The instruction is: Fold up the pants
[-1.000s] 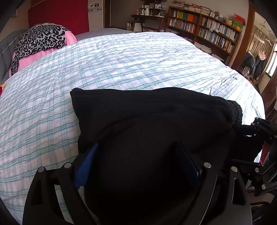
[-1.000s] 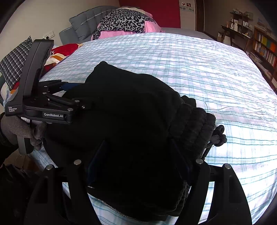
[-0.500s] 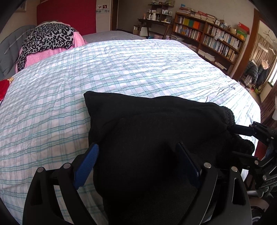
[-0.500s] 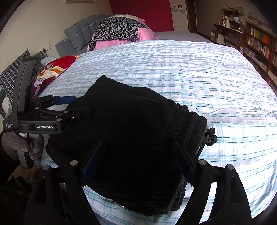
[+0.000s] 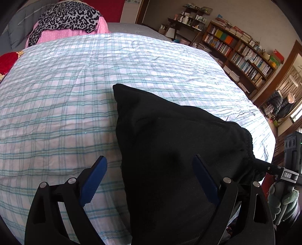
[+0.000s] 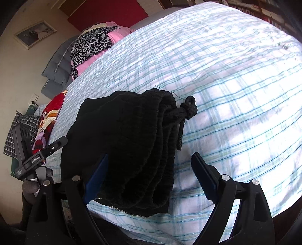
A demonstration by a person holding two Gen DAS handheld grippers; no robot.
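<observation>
The black pants (image 5: 173,147) lie folded in a thick bundle near the front edge of the bed; in the right wrist view (image 6: 130,143) the ribbed waistband layers and a knotted drawstring (image 6: 188,109) face right. My left gripper (image 5: 149,179) is open and empty, its fingers above the bundle's left edge. My right gripper (image 6: 149,175) is open and empty, straddling the waistband end from above. Each gripper shows at the edge of the other's view, the left one (image 6: 45,150) and the right one (image 5: 279,171).
The bed has a white and teal plaid cover (image 5: 75,98). A leopard-print and pink pile (image 5: 69,17) lies at the head, with grey pillows (image 6: 56,67) and red clothing (image 6: 54,111) at the side. A bookshelf (image 5: 241,49) stands beyond the bed.
Both grippers have pulled back and up from the bundle and swung outward. The pants stay folded on the bed, and more of the plaid cover shows.
</observation>
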